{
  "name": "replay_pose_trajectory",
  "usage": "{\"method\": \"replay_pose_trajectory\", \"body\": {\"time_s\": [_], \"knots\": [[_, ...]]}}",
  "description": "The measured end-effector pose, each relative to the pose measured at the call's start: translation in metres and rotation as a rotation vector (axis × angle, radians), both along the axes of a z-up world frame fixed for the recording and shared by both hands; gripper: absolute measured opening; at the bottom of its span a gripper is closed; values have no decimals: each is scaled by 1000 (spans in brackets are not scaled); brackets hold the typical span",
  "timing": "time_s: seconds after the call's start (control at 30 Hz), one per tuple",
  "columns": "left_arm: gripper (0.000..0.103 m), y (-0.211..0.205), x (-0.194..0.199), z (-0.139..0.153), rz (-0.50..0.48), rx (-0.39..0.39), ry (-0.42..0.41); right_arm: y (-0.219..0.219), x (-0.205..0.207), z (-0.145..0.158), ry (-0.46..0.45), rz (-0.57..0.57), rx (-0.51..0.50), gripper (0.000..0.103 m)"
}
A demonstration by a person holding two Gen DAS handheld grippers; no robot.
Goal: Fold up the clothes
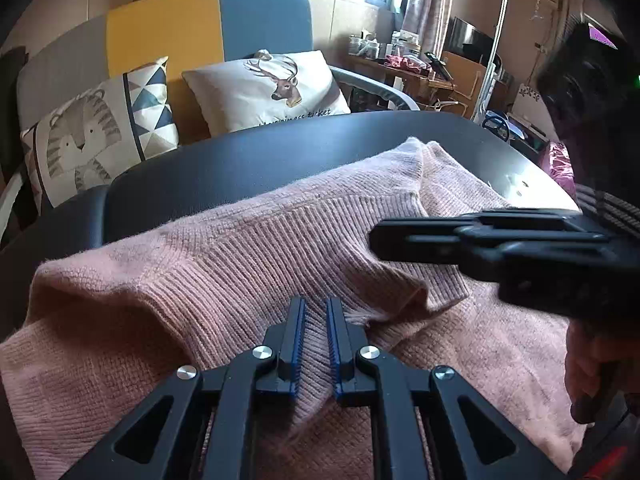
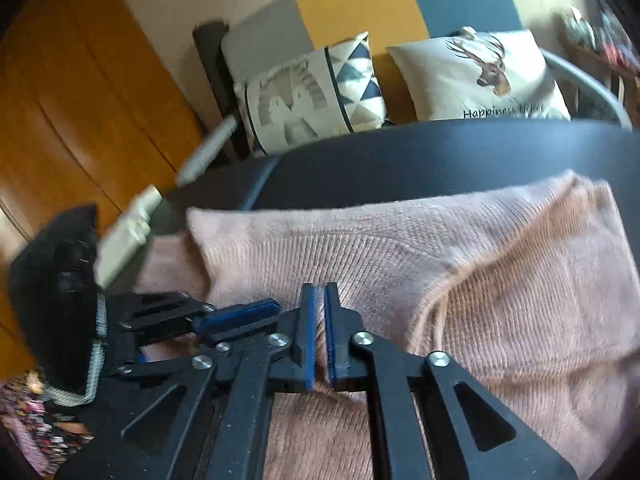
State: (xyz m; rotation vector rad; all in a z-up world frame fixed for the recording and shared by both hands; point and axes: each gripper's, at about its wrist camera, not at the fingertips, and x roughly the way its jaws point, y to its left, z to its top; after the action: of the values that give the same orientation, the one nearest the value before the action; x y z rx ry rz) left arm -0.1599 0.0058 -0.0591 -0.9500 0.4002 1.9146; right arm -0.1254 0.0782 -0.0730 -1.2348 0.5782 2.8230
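Note:
A pink knitted sweater (image 1: pixel 224 248) lies crumpled on a dark table (image 1: pixel 280 152). My left gripper (image 1: pixel 316 306) is at the near edge of the sweater, its blue pads shut on a ribbed fold that runs between them. My right gripper (image 1: pixel 378 240) comes in from the right just above the same ribbed band. In the right wrist view the right gripper (image 2: pixel 320 292) is shut, with only a thin strip of the pink sweater (image 2: pixel 480 280) showing between its pads. The left gripper (image 2: pixel 256 312) sits close on its left, over the sweater's edge.
A grey, yellow and blue sofa (image 1: pixel 200 28) stands behind the table with a tiger cushion (image 1: pixel 92 132) and a deer cushion (image 1: pixel 272 88). A cluttered wooden desk (image 1: pixel 404 68) is at the back right. A hand (image 1: pixel 588 368) holds the right gripper. Orange wooden doors (image 2: pixel 80 100) are at the left.

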Motion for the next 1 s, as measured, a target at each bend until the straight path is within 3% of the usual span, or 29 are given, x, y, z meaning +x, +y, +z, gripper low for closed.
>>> {"method": "replay_pose_trajectory", "body": {"time_s": [0.07, 0.13, 0.23, 0.37, 0.47, 0.6, 0.7, 0.83, 0.93, 1.0], "knots": [[10, -3, -3, -1, -6, 14, -18, -6, 0, -10, -55, 20, 23, 4], [11, -6, -5, -3, -13, 26, -34, -10, 11, -15, -43, 24, 51, 4], [10, -9, -7, 1, -1, 45, -68, -4, 22, -21, -23, -9, -12, 4], [10, -2, -7, 17, 8, 125, -76, -4, 20, -24, -16, -27, -4, 4], [11, 18, -10, 8, 1, 47, -85, -6, 19, -24, -9, -29, 2, 4], [11, 9, -20, 0, 36, 67, -149, 6, 37, -6, 28, -13, 0, 5], [11, 5, -9, -4, 10, 66, -63, 36, 58, 12, 102, -91, 7, 5], [11, 14, 7, -3, 0, 0, 63, 87, 52, 13, 30, -244, 12, 5], [11, 12, 7, -3, 1, 9, 69, 127, 41, 4, 10, -310, -68, 5], [11, 9, 5, -3, 3, 26, 52, 146, 25, -8, -55, -304, -119, 5]]}}
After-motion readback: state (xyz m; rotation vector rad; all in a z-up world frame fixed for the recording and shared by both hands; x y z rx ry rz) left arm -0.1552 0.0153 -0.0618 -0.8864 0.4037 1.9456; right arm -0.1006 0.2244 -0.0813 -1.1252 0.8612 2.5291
